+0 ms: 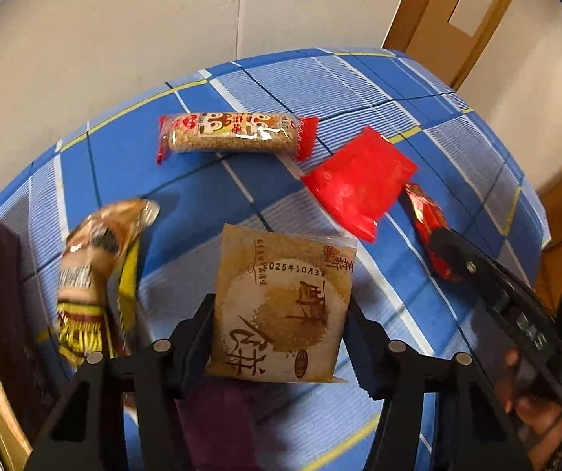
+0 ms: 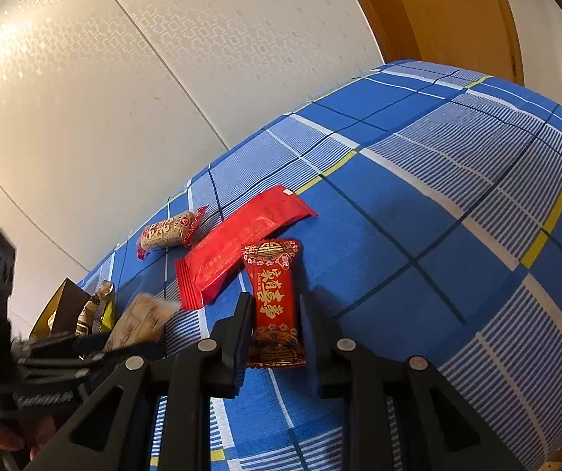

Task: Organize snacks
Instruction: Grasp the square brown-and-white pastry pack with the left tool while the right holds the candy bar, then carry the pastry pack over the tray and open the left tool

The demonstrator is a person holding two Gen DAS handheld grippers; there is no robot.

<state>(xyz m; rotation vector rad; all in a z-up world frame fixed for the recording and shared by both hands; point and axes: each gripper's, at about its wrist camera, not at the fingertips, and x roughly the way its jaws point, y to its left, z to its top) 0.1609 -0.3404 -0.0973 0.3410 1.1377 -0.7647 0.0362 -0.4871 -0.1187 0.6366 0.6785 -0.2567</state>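
My left gripper (image 1: 281,322) is shut on a tan pastry packet (image 1: 281,306) and holds it above the blue checked tablecloth (image 1: 171,165). My right gripper (image 2: 277,329) has its jaws either side of a small red and gold candy packet (image 2: 277,298) lying on the cloth (image 2: 438,204); whether the pads touch it I cannot tell. That packet also shows in the left wrist view (image 1: 430,227), with the right gripper (image 1: 449,243) over it. A sesame bar (image 1: 233,135) and a plain red packet (image 1: 359,184) lie further back; both show in the right wrist view, the bar (image 2: 167,231) and the red packet (image 2: 237,243).
A gold and brown snack bag (image 1: 96,271) stands at the left beside a dark box edge (image 1: 2,294). A wall (image 1: 104,39) is behind the table and a wooden door frame (image 1: 438,8) at the back right. The table edge (image 1: 532,188) drops off at the right.
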